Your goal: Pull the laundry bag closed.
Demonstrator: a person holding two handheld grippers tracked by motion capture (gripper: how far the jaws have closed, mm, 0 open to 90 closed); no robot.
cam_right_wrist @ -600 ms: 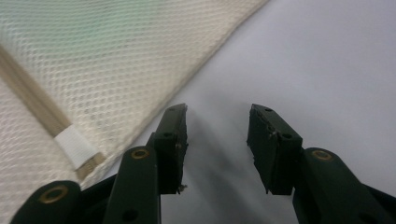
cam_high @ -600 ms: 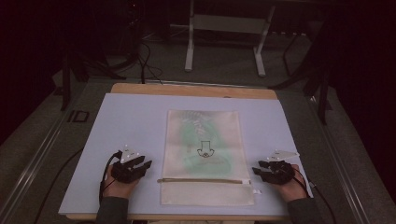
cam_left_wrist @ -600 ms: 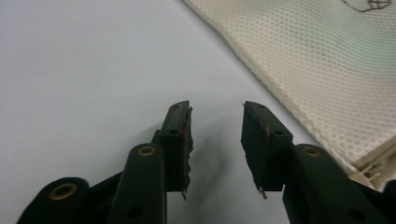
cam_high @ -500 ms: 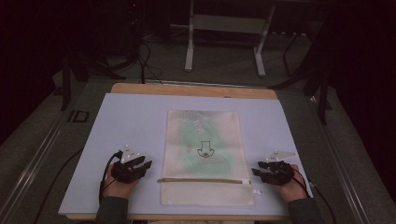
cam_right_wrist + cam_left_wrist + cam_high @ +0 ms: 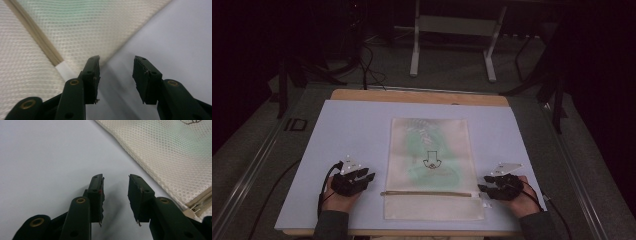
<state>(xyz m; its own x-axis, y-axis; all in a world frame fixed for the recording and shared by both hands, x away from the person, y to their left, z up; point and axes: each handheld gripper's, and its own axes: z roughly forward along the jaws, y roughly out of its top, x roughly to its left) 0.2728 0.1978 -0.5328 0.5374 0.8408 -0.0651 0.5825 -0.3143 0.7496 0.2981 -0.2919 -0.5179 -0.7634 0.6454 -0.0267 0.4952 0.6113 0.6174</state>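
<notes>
The mesh zipper pouch (image 5: 431,167) bears a small dark emblem, too small to read. It lies flat on the desk (image 5: 352,130) between the left gripper (image 5: 368,176) and right gripper (image 5: 482,189). Both rest low, jaws apart, gripping nothing, aimed inward at its zipper (image 5: 429,193).

We take this for a lab or studio set up for recording, not a home: the bench (image 5: 362,125) is a wooden top covered by a plain pale sheet (image 5: 337,150), lit from above while everything around it lies in darkness. On the grey carpeted floor (image 5: 452,75) behind it we see loose black cables (image 5: 367,65) and the white metal legs of a stand (image 5: 452,30), and dark tripod-like legs (image 5: 557,100) stand at the sides. A metal rail (image 5: 252,165) runs along the floor at the left of the bench.
</notes>
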